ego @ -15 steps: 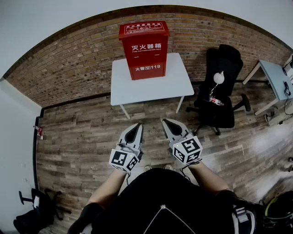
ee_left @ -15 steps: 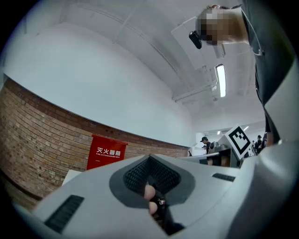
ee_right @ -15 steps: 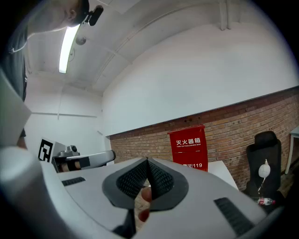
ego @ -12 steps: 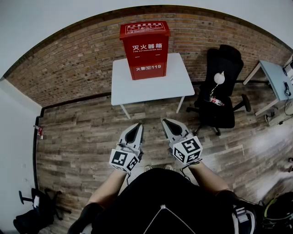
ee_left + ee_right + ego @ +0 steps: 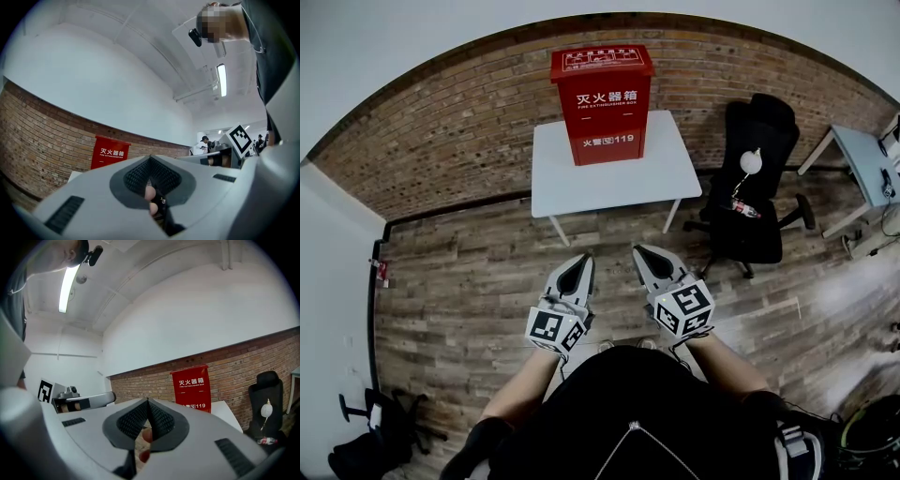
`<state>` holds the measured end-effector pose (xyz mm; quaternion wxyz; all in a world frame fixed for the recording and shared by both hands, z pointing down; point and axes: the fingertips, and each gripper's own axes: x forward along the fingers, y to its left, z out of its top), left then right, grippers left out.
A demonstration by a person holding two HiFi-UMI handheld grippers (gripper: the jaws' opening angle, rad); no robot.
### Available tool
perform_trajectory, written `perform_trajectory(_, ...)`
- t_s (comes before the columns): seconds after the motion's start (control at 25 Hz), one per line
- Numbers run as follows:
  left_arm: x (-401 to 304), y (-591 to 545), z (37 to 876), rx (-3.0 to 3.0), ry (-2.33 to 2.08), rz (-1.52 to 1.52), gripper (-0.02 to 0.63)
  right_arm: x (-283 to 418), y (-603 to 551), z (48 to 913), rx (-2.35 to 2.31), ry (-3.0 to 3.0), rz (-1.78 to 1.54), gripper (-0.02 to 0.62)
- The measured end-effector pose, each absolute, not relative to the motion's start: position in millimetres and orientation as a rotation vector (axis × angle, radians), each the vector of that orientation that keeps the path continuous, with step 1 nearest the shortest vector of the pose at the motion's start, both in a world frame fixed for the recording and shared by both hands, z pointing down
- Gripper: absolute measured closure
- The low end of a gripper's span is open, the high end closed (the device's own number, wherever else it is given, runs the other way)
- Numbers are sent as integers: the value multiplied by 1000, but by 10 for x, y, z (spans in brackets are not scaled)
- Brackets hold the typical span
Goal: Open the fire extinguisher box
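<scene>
Brick wall (image 5: 441, 131) curves across the top and plank floor (image 5: 459, 281) fills the middle. At upper centre is the white table (image 5: 609, 183), with the red fire extinguisher box (image 5: 605, 103) upright at its far edge, door apparently closed. A black chair (image 5: 750, 187) sits to the right. Low centre, left gripper (image 5: 581, 258) and right gripper (image 5: 639, 251) are both pinched closed, empty, well apart from the table.

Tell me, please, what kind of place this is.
Probably an office or workshop room: brick wall, white table bearing a red fire extinguisher box, black office chair.
</scene>
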<state>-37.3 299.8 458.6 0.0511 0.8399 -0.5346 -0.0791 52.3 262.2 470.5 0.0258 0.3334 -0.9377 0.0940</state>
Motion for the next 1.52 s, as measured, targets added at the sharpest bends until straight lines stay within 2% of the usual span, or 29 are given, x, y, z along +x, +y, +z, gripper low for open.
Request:
perform_trajectory(0.8, -742, 2745, 4581, 2578, -1557, -258, 558, 216, 2447, 4710, 1183, -2819, 285, 577)
perform_trajectory(1.52, -682, 1234, 4630, 2513, -1632, -205, 558, 310, 890, 4742, 1111, -2857, 335, 577)
